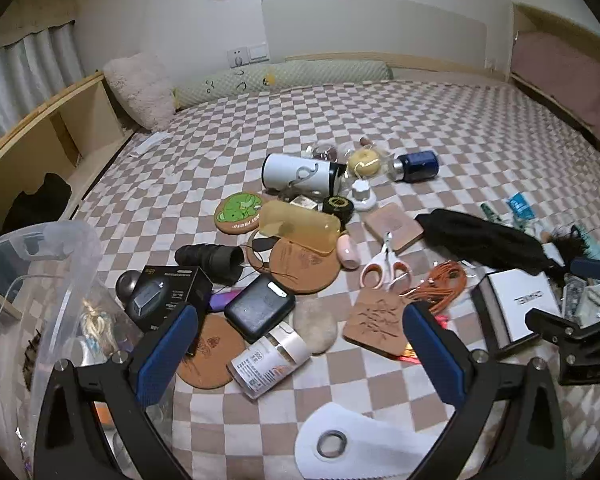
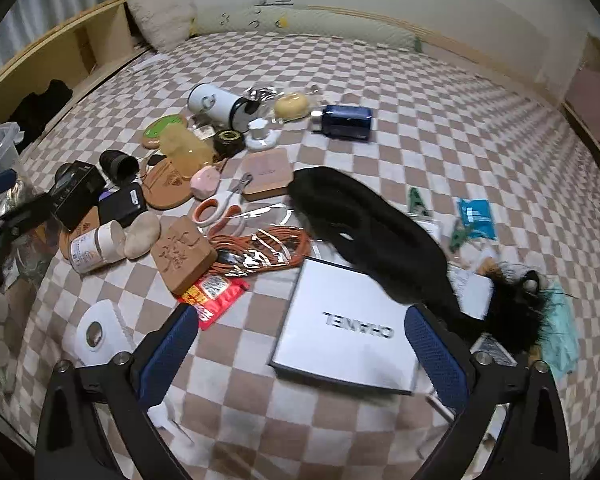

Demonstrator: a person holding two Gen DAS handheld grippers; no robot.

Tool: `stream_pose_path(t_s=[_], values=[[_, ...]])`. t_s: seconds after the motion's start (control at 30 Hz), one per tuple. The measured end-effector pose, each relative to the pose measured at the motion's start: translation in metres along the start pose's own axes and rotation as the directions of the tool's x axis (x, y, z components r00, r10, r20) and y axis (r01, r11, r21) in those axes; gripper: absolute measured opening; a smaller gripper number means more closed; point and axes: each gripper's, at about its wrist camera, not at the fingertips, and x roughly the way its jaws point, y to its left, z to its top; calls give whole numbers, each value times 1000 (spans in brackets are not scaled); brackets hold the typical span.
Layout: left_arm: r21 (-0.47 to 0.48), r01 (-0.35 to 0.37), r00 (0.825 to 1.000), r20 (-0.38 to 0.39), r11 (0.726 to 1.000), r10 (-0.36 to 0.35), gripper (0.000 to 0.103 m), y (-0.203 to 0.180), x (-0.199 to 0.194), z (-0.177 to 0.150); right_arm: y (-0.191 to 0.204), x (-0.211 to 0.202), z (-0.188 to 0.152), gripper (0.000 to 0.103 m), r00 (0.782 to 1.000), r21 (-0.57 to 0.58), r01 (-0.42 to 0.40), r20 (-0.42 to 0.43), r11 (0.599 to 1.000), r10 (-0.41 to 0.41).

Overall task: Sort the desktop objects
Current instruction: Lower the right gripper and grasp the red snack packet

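the scene lay on a checked bed (image 1: 440, 120), not a desk, with the clutter heaped at its centre. the right gripper (image 2: 300, 340) hung tilted down, its blue fingers (image 2: 168, 356) spread wide and gripping nothing. directly between and ahead of them, at twelve o'clock and close, lay the white chanel box (image 2: 340, 344), flat, lid up. its long axis ran from about seven o'clock to one o'clock in the right wrist view, so the lettering read inverted. a black furry item (image 2: 380, 240) draped over the box's far right corner, at one o'clock. an orange cable coil (image 2: 260, 248) lay at eleven o'clock, just beyond the box.

the left gripper (image 1: 300, 348) was likewise wide open and empty. a small labelled jar (image 1: 268, 364) lay on its side between its fingers, cap towards one o'clock. a clear plastic bin (image 1: 60, 280) stood at nine o'clock. judged by nearness, the box belonged to the right hand, the jar to the left.
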Motion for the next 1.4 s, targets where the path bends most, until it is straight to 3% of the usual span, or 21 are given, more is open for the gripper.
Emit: stream_pose_path(t_s=[0.2,0.3,0.47,0.63,0.77,0.93,1.1,1.23,1.4], values=[[-6,-2,997,-73,1000,2,103,5,27,-6,20,31,1,68,997,-46,-50,-68,998,47],[-5,-6,996,-85,1000,5,103,7,33,-7,39,48,-2,61,989,-95,-101,-116,990,89],[-4,-3,996,-92,1000,3,103,10,40,-6,57,73,-3,61,969,-71,-181,-183,981,165],[2,1,995,-101,1000,-1,103,11,44,-7,59,101,-2,61,955,5,-180,-239,984,176],[23,5,994,-106,1000,-3,103,13,48,-9,62,106,0,61,966,-44,-138,-227,989,125],[10,15,993,-116,1000,-14,103,15,51,-8,80,110,-8,61,977,-202,-81,-210,976,38],[15,20,994,-106,1000,-19,103,13,47,-6,89,111,-11,77,973,-240,-114,-221,964,60],[22,18,994,-109,1000,-15,103,13,48,-7,98,109,-16,77,969,-301,-124,-242,945,50],[21,17,992,-123,1000,-14,103,15,51,-8,99,109,-21,76,979,-354,-89,-201,931,17]])
